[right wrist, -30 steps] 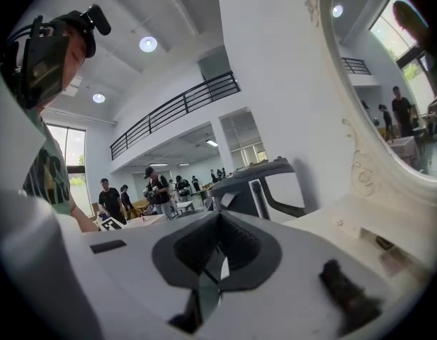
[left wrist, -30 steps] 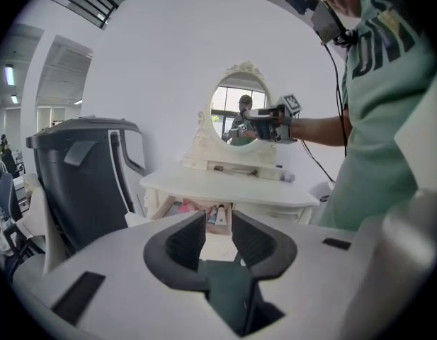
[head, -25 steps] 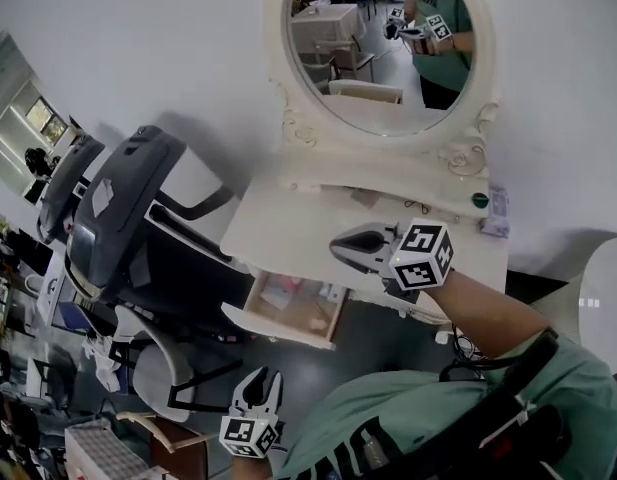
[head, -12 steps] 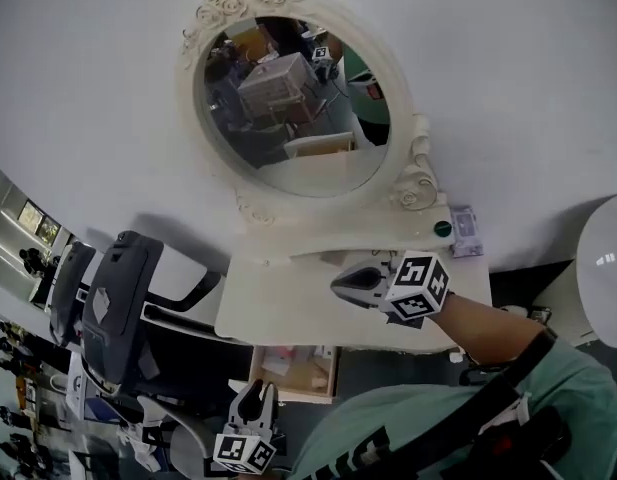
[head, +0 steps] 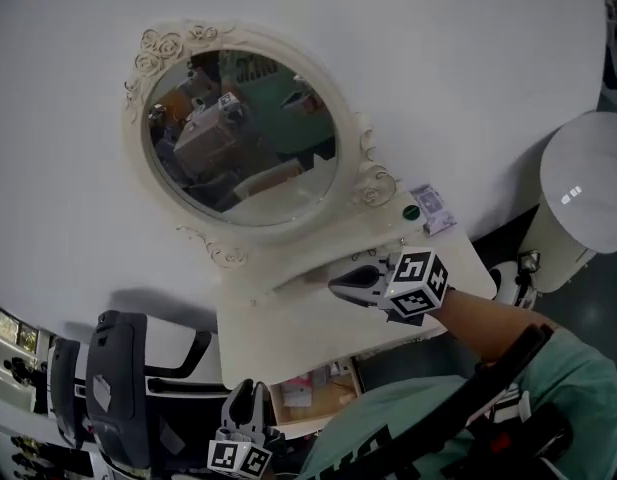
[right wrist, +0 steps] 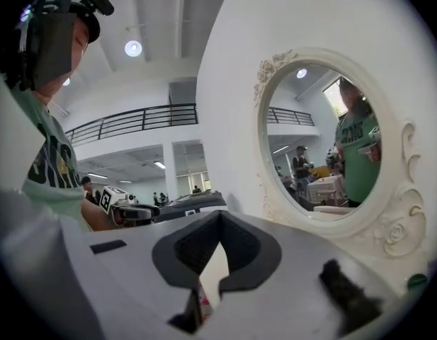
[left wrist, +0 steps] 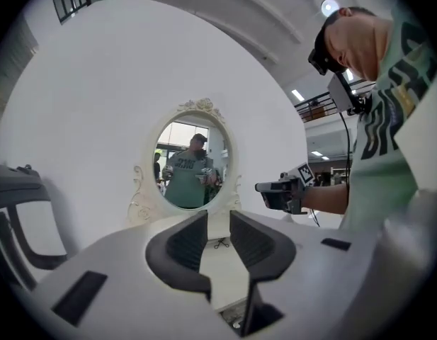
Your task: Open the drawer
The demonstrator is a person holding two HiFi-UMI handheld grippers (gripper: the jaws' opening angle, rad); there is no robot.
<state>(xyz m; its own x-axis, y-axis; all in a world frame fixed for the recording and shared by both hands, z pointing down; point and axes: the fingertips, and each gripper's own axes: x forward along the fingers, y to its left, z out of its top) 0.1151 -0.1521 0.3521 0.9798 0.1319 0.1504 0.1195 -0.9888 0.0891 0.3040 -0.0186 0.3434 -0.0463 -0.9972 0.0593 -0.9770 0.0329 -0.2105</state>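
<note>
Drawer (head: pixel 315 396) stood pulled out at six o'clock in the head view, under the dressing table (head: pixel 278 333), its contents showing; the opening looked done. Left gripper (head: pixel 246 398), at its nine o'clock, had jaws apart and empty. Right gripper (head: pixel 338 284), at twelve, was closed on nothing.

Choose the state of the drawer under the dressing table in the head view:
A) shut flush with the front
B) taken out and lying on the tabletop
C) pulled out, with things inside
C: the drawer juts out below the tabletop, and its inside is open to view with small items lying in it.
</note>
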